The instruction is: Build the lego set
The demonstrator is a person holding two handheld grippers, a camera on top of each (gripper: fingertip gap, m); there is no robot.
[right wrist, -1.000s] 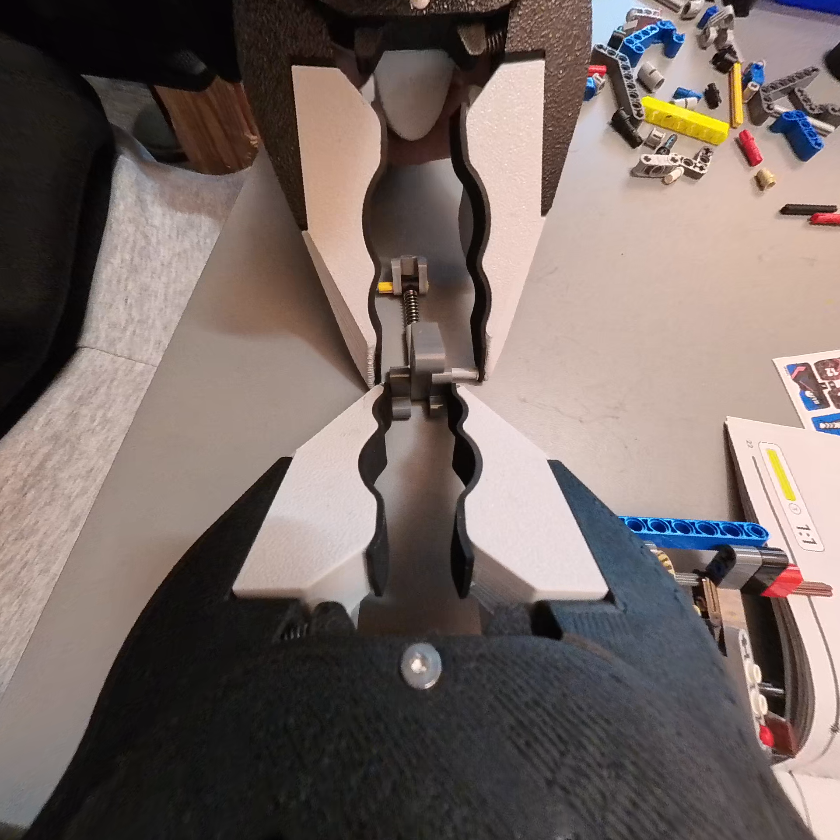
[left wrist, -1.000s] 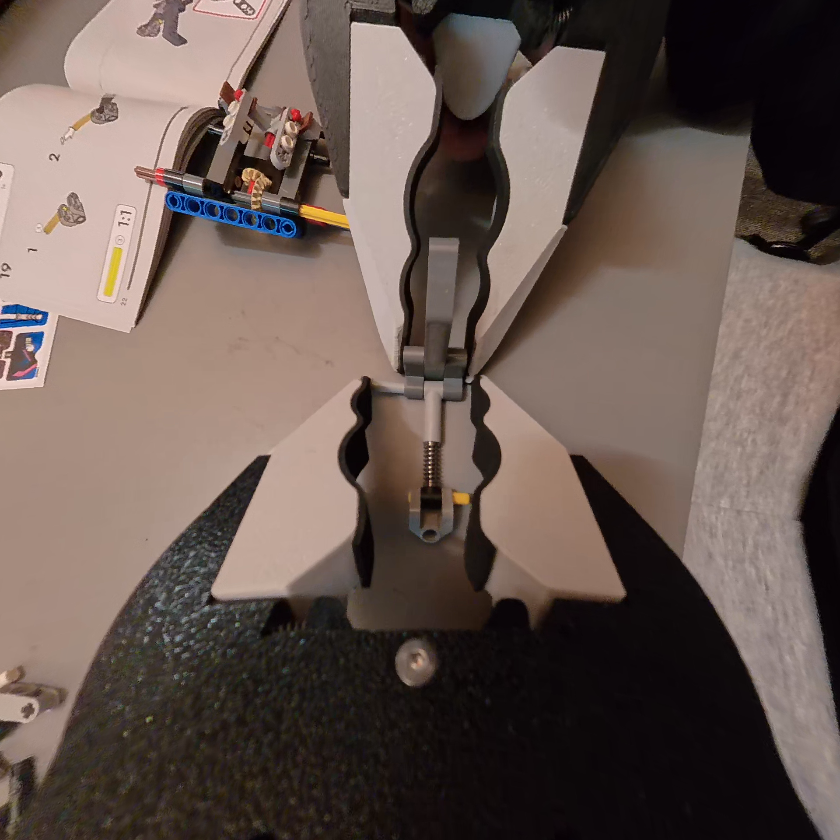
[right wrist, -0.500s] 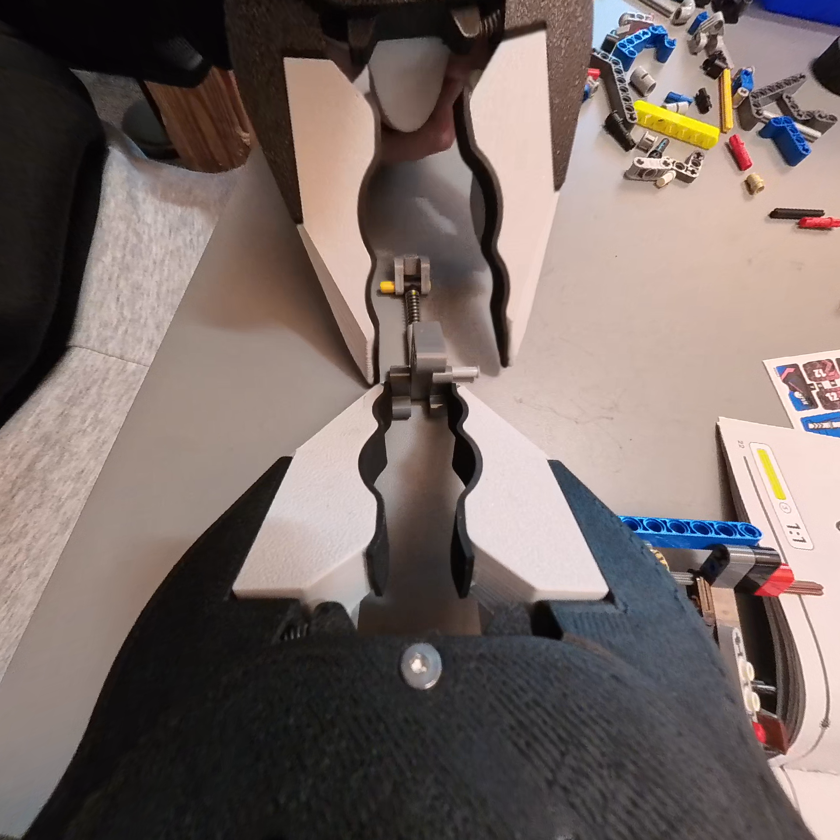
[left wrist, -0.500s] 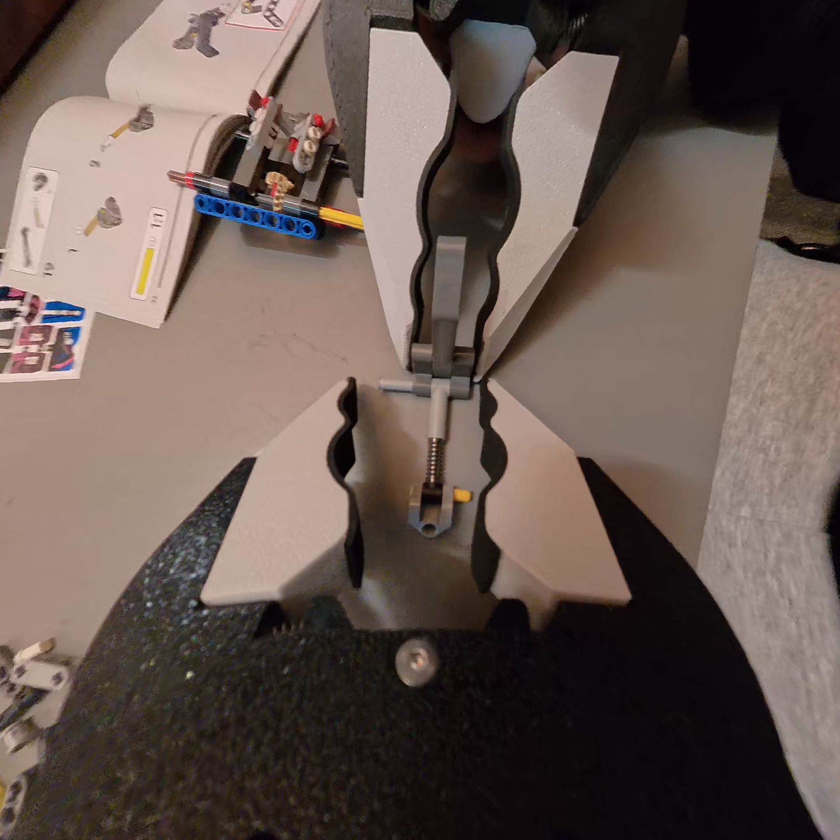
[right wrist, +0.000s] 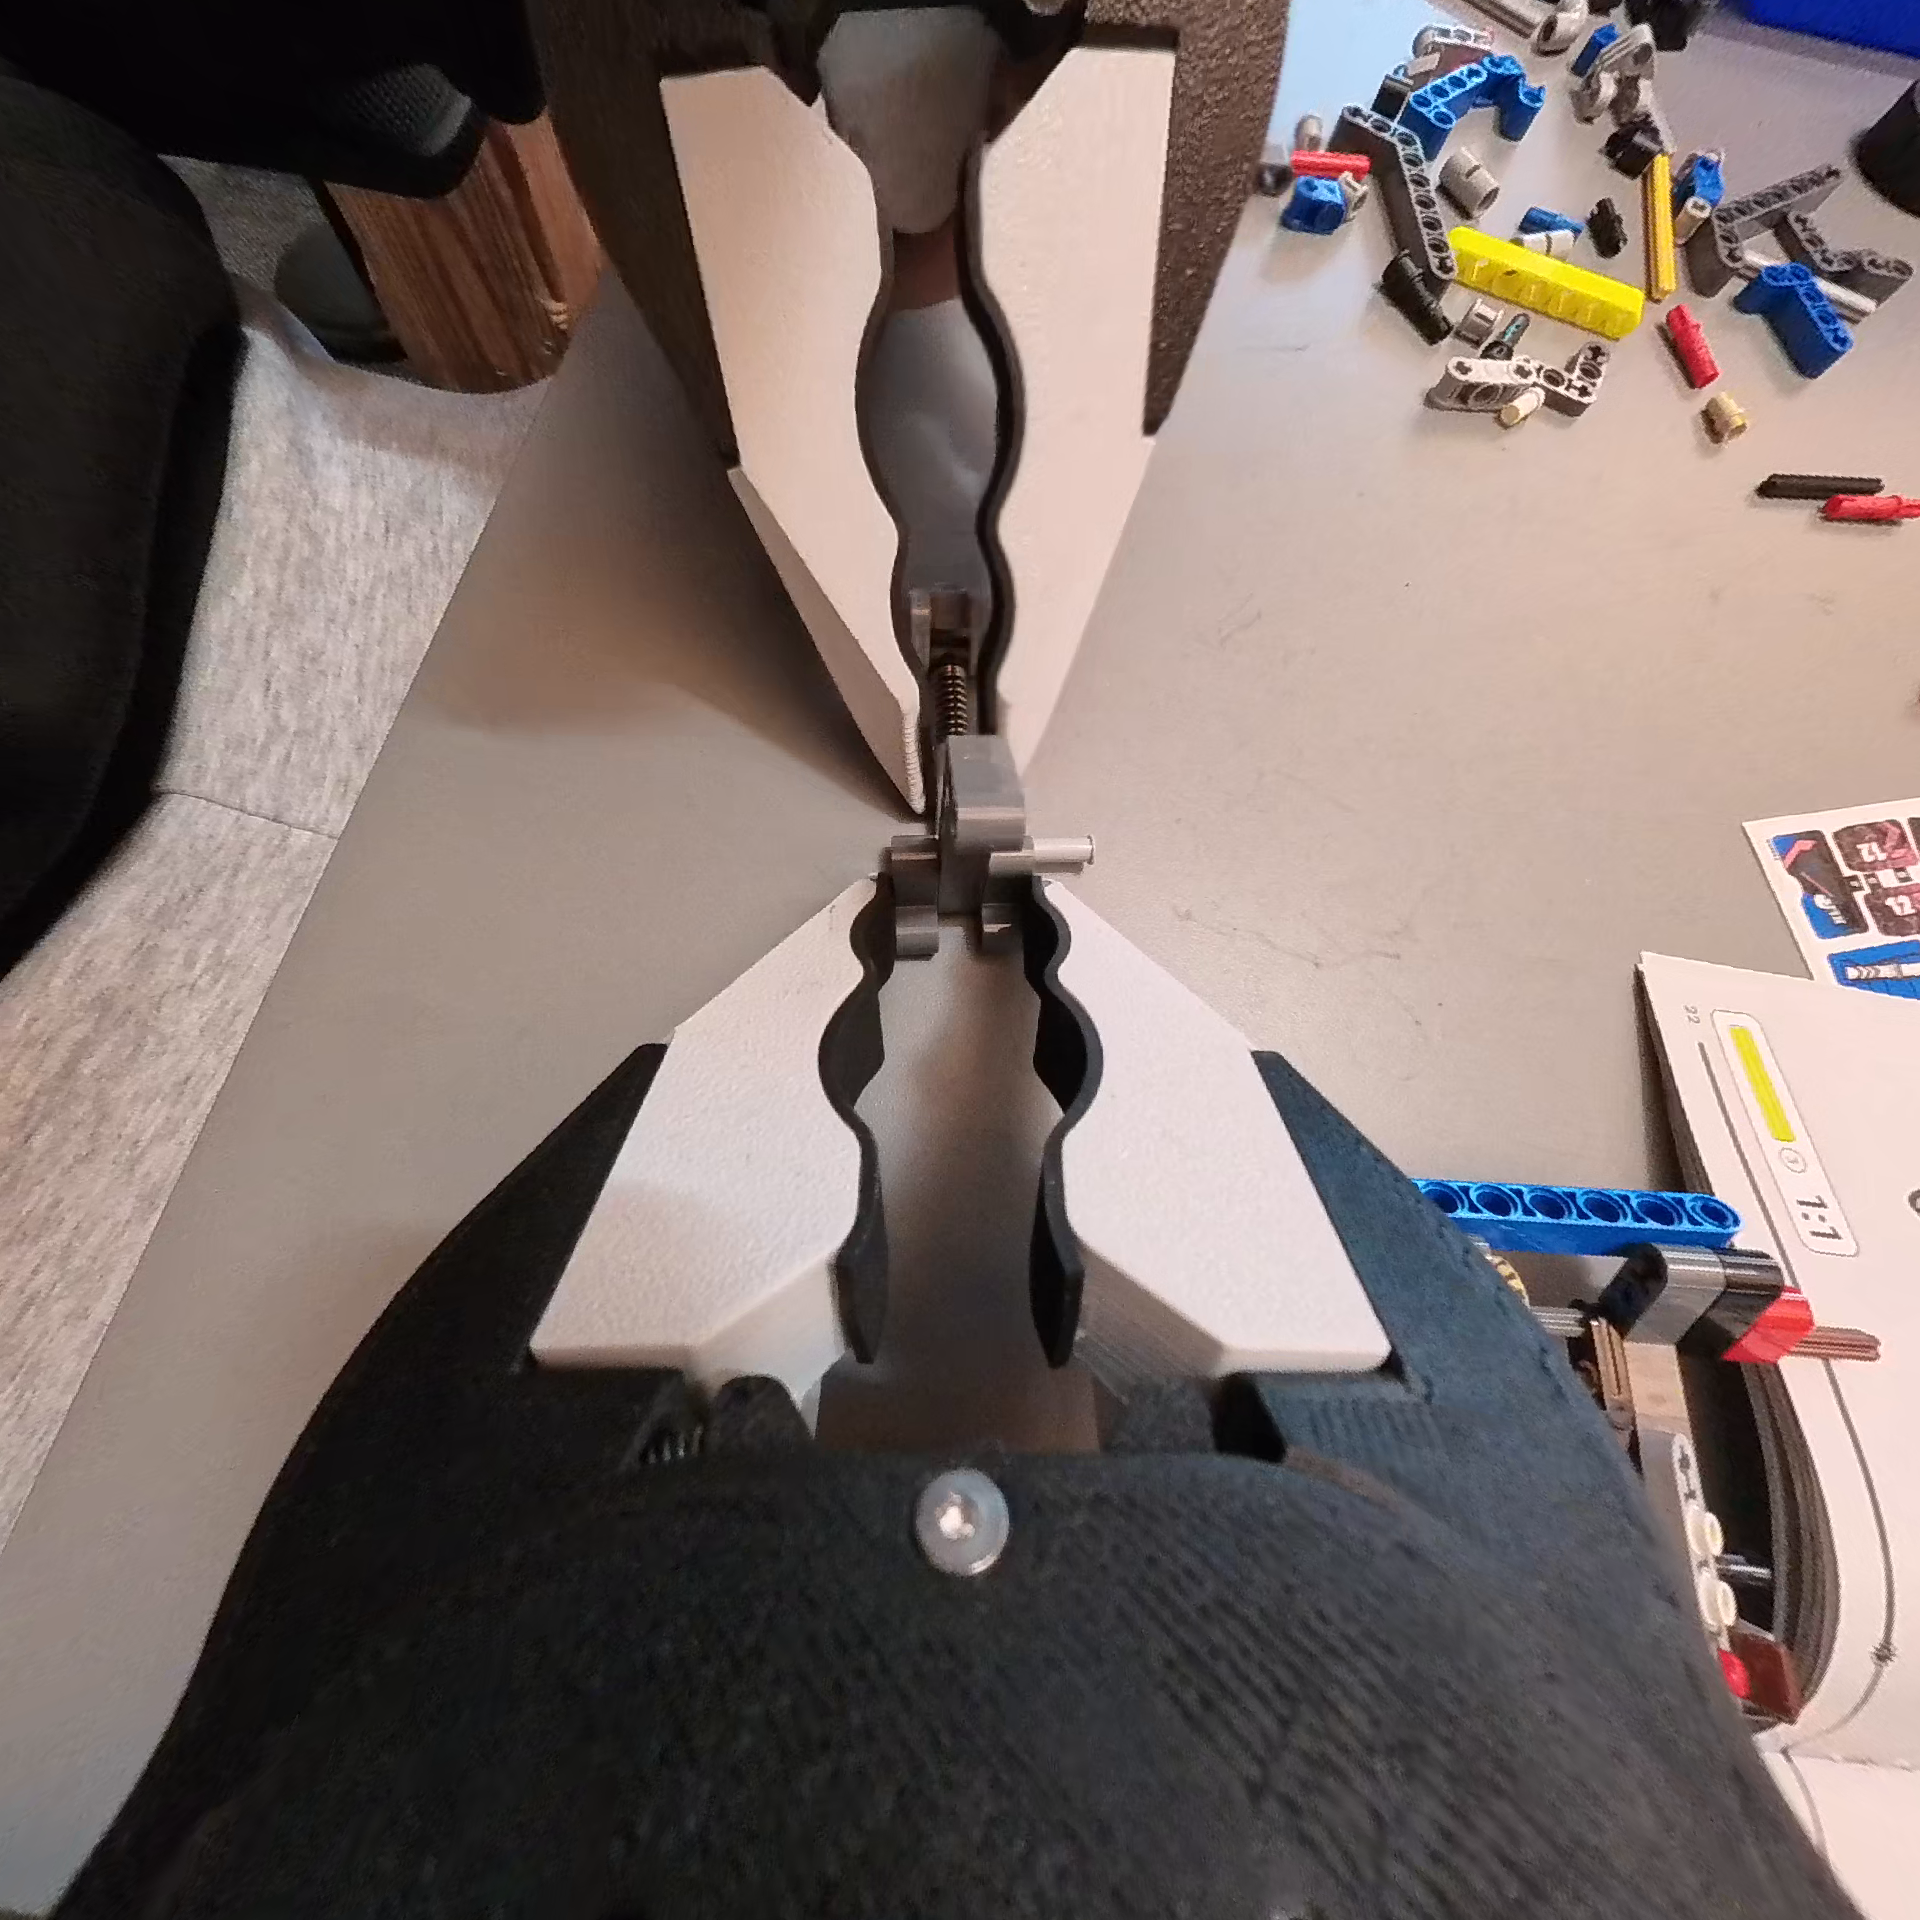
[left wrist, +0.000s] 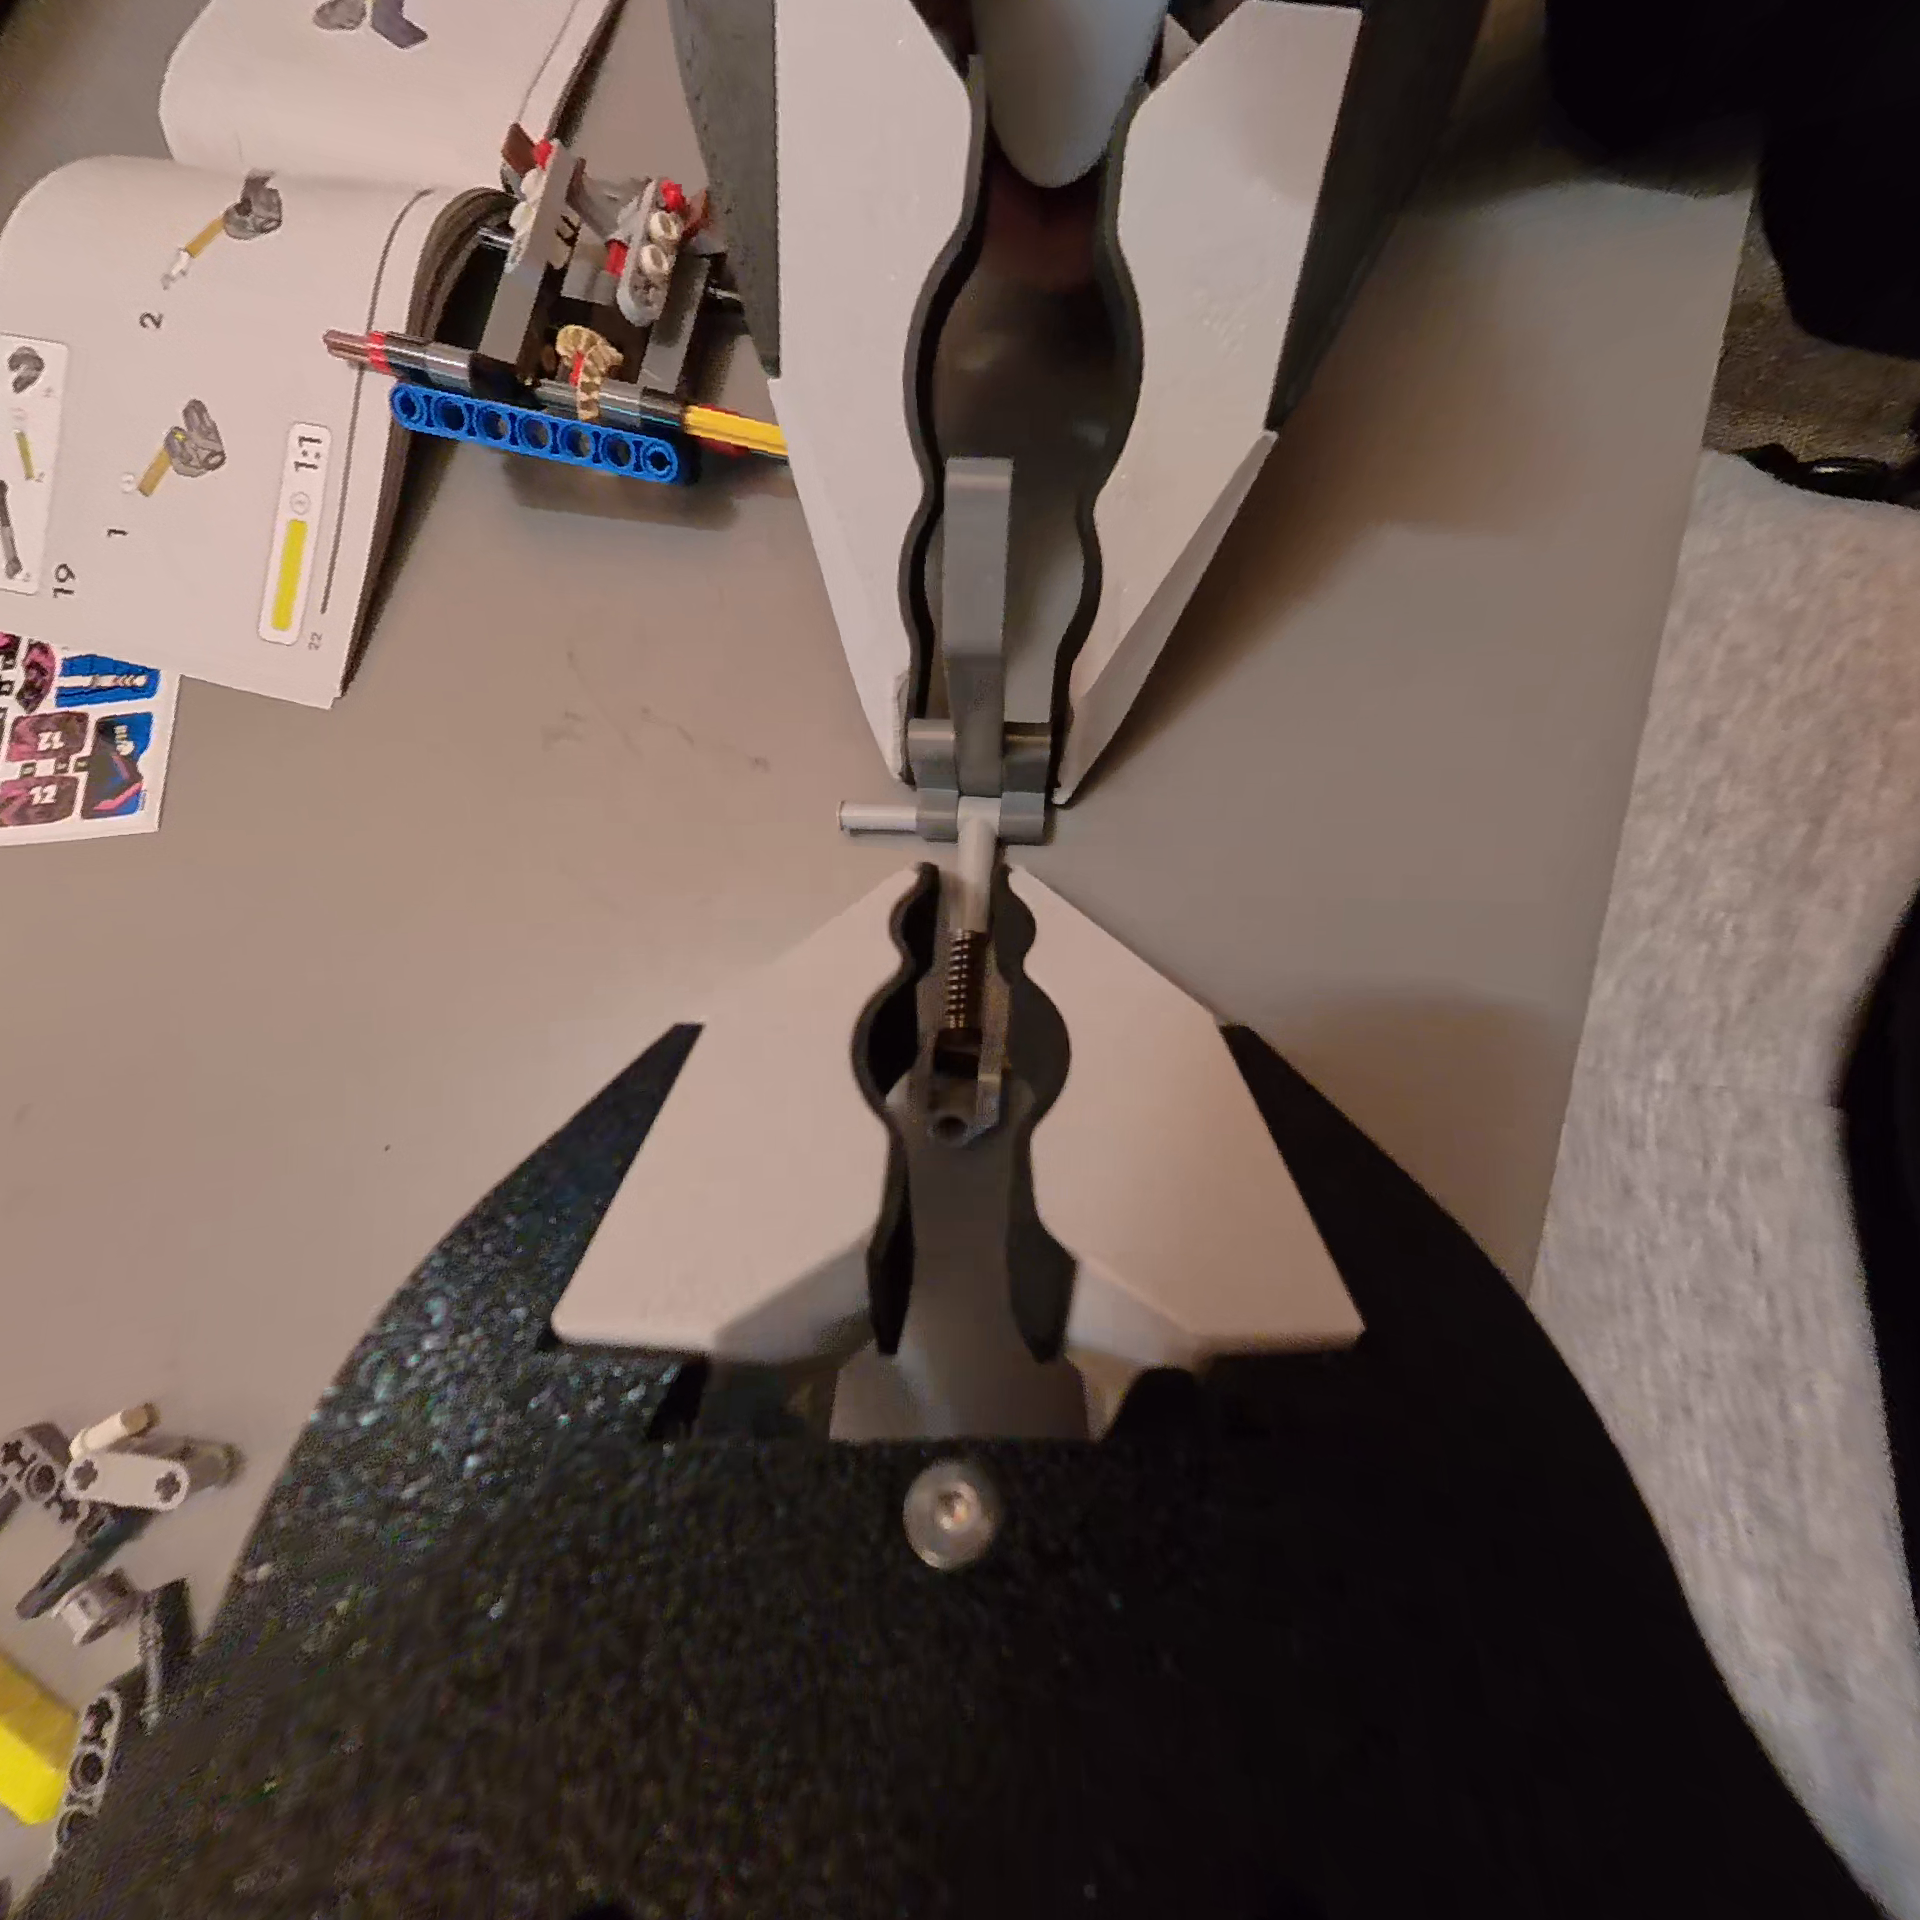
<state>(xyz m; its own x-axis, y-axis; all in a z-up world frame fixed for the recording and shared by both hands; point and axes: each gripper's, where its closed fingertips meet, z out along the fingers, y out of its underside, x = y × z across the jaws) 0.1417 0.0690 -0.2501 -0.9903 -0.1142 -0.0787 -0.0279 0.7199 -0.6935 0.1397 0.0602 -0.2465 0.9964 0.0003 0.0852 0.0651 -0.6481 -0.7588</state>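
Left wrist view shows the left hand-held gripper [left wrist: 961, 883] closed narrowly on the shock absorber [left wrist: 966, 966], its fingers pinching the spring and dark end piece. The right hand-held gripper [left wrist: 982, 774] faces it tip to tip and clamps the grey fork [left wrist: 977, 790] at the other end of the same small assembly, held above the bench [left wrist: 520, 935]. A light grey pin [left wrist: 878, 818] sticks out sideways from the fork. A grey beam [left wrist: 977, 582] runs from the fork back between the right fingers.

Right wrist view shows the same join from the other side: the right hand-held gripper [right wrist: 956, 914] is narrow on the fork [right wrist: 920, 904], the pin [right wrist: 1049, 852] pointing towards the loose parts [right wrist: 1558, 239] scattered near the far corner of the bench [right wrist: 1351, 727].

An open manual [left wrist: 208, 416] lies at the bench's edge with the blue-beamed chassis [left wrist: 582, 353] resting against its spine. A sticker sheet [left wrist: 78, 743] lies just beside the manual.
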